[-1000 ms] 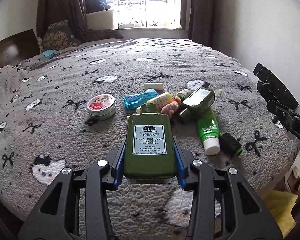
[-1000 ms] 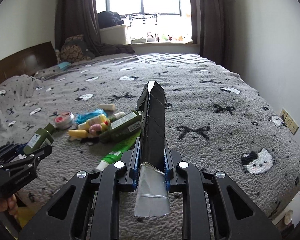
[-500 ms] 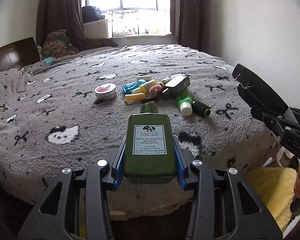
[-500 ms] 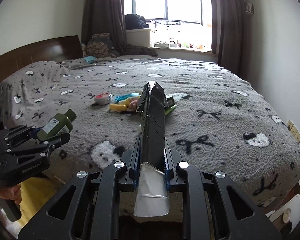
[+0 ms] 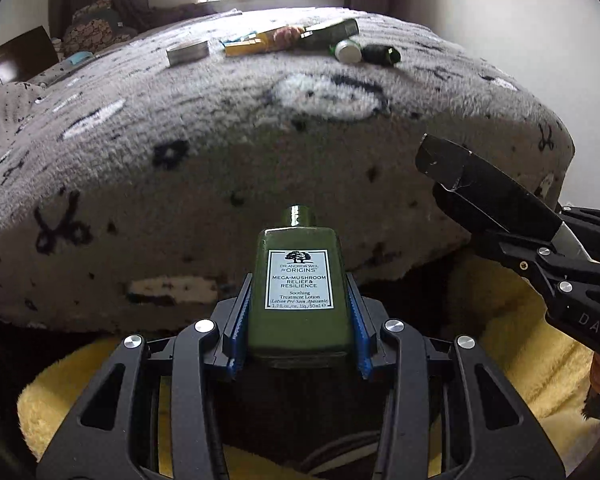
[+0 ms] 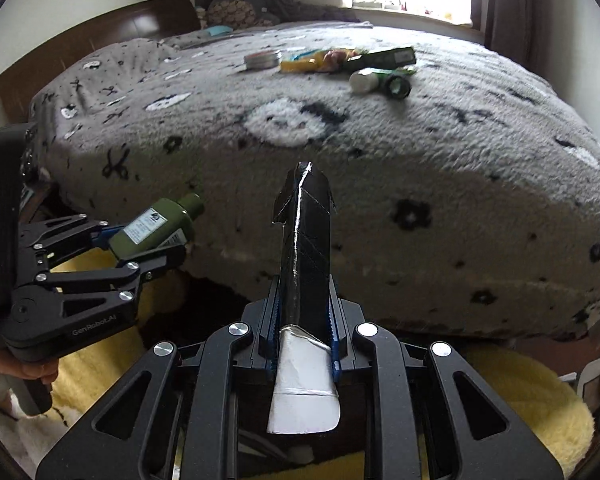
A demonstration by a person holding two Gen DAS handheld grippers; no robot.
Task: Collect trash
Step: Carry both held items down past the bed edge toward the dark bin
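Observation:
My left gripper [image 5: 298,300] is shut on a green Origins lotion bottle [image 5: 299,280] and holds it low, in front of the bed's near edge; both also show in the right wrist view [image 6: 140,248], bottle [image 6: 156,226]. My right gripper [image 6: 304,312] is shut on a flattened black carton [image 6: 306,248] with a white end, also seen in the left wrist view [image 5: 488,196]. More trash lies on top of the bed: a round tin [image 5: 188,52], a yellow tube [image 5: 246,46], a dark green box [image 5: 332,32], a green tube with a white cap [image 6: 366,80].
The grey patterned blanket [image 5: 220,152] hangs over the bed's near edge. A fluffy yellow rug [image 5: 512,344] lies on the floor below both grippers. A dark wooden headboard [image 6: 92,48] stands at the left and a window at the back.
Both grippers have dropped from above the bed to below its edge, over the yellow rug, each still holding its item. The bed items now sit higher and farther off.

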